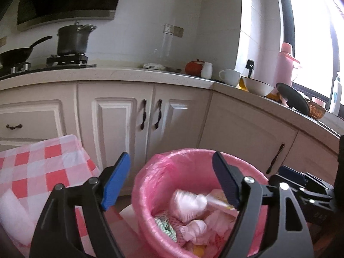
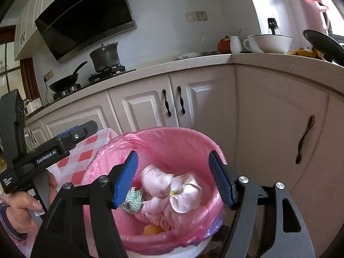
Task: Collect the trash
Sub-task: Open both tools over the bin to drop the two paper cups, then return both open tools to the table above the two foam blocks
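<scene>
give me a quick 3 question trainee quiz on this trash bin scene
1. True or false: the left claw is gripping a crumpled wrapper.
2. What lines the bin? A) black bag B) pink bag C) nothing
3. What cookware sits on the stove?

Key:
1. False. Both the left claw and the right claw are open and empty above the bin; blurred pale trash is inside it.
2. B, the pink bag.
3. A lidded dark pot and a black wok.
</scene>
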`<action>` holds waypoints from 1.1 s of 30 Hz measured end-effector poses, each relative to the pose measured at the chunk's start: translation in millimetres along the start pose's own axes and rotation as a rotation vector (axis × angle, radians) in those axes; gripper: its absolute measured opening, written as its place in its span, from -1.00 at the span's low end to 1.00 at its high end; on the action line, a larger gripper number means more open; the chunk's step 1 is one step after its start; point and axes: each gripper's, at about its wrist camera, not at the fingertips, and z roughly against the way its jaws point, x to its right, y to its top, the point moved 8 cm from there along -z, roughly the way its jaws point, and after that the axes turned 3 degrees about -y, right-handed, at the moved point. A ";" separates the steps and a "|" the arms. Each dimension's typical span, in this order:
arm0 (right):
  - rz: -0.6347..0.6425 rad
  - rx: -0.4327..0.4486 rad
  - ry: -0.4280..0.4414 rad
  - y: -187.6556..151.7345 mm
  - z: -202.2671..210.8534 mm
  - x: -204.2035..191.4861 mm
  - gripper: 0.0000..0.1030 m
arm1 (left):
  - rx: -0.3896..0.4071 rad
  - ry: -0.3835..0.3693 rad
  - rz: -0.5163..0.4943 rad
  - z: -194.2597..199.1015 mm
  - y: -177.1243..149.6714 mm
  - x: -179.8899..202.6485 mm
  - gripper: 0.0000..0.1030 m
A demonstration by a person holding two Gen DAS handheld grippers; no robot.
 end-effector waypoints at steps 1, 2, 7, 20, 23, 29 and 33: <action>-0.001 0.000 0.001 -0.9 3.5 -1.7 0.27 | 0.007 0.010 -0.001 6.3 -0.5 -3.0 0.58; -0.003 0.001 0.002 -3.0 8.3 -4.5 0.27 | 0.010 0.016 -0.004 11.8 -0.6 -4.7 0.62; 0.019 0.007 0.014 -8.1 29.9 -27.0 0.27 | 0.034 0.067 -0.036 48.1 -2.6 -13.8 0.83; 0.138 0.029 0.118 -27.2 73.4 -153.6 0.46 | 0.063 0.265 -0.044 194.5 -40.6 -77.9 0.91; 0.181 0.020 0.163 -36.5 79.2 -194.4 0.52 | 0.069 0.314 -0.023 229.7 -48.5 -97.9 0.91; 0.238 -0.008 0.229 -54.5 83.6 -253.4 0.58 | 0.085 0.417 0.012 294.6 -62.7 -135.7 0.91; 0.271 -0.033 0.275 -68.8 81.7 -289.1 0.63 | 0.077 0.479 0.037 323.0 -74.5 -159.2 0.91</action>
